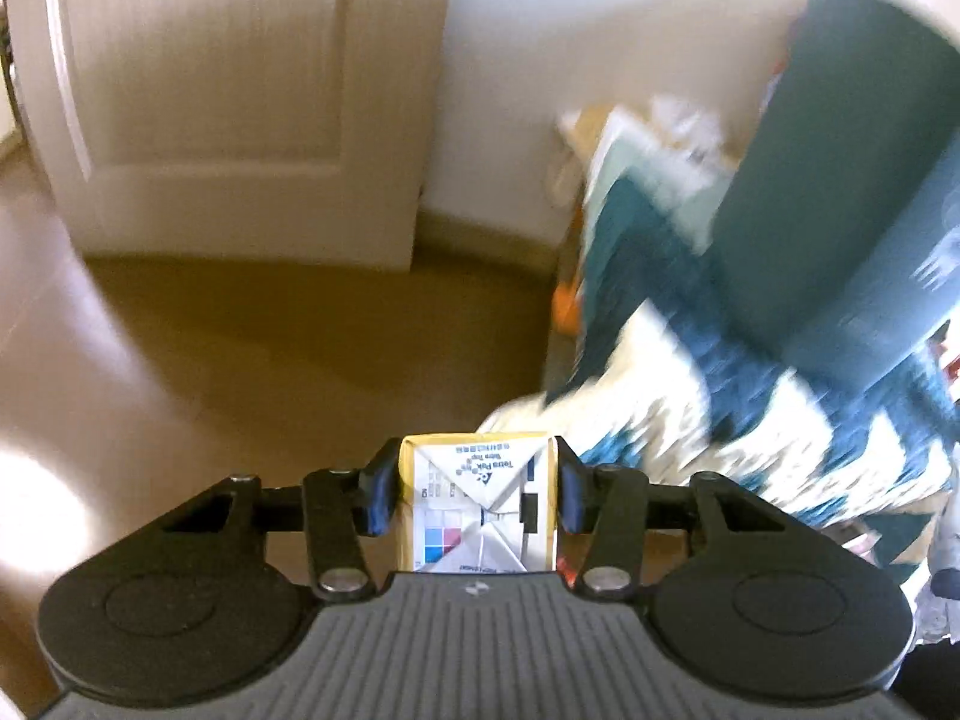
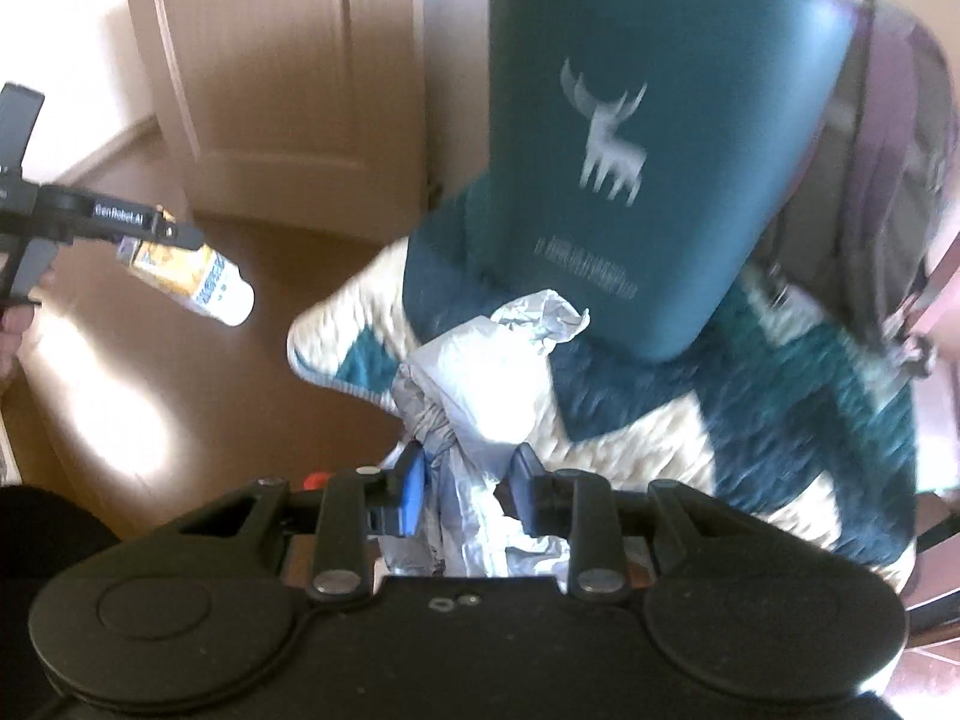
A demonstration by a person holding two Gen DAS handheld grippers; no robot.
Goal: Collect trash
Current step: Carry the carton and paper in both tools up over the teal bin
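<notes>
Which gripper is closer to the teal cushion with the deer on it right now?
Right. The right gripper, shut on crumpled plastic, hangs just in front of the teal cushion. The left gripper, holding a drink carton, is off to the side over the floor.

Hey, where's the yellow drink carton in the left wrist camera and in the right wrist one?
Left wrist view: the drink carton sits bottom centre, clamped between the left gripper pads.
Right wrist view: the same carton is at the far left, hanging from the left gripper over the floor.
Shared landmark: the teal cushion on the patterned quilt.
</notes>
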